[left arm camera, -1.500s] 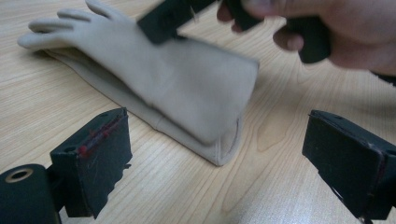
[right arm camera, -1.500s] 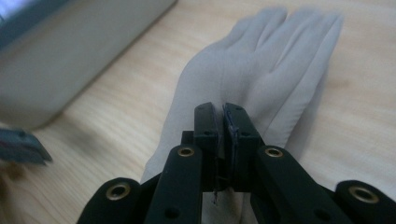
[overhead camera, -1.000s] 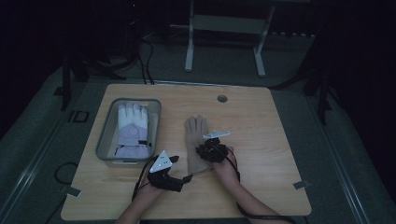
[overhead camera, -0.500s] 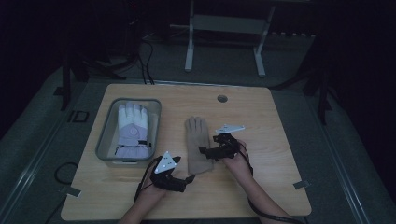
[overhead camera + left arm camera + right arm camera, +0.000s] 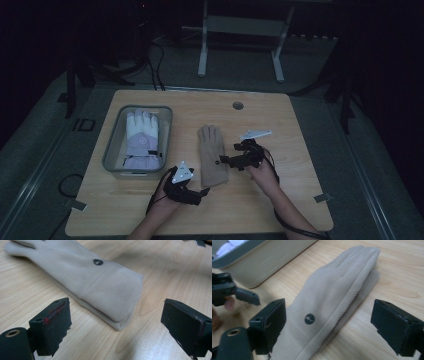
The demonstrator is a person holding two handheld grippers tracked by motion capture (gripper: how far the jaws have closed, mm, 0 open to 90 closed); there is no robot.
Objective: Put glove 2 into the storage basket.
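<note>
Right gripper [image 5: 328, 325] view: glove [image 5: 332, 297] logo [image 5: 309, 319].

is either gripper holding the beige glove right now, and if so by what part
Nothing is held. The beige glove lies flat on the table. The left gripper stands open just short of its cuff; the right gripper, jaws just opened, is open too.

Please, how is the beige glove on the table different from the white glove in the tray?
The beige glove lies flat on the bare wooden table, while the white glove lies inside the grey tray. The beige glove is one plain colour with a small dark round logo; the white glove has a lilac lower part. The beige glove looks thin and soft, the white glove thicker and padded. In the high view both point their fingers away from the person.
</note>
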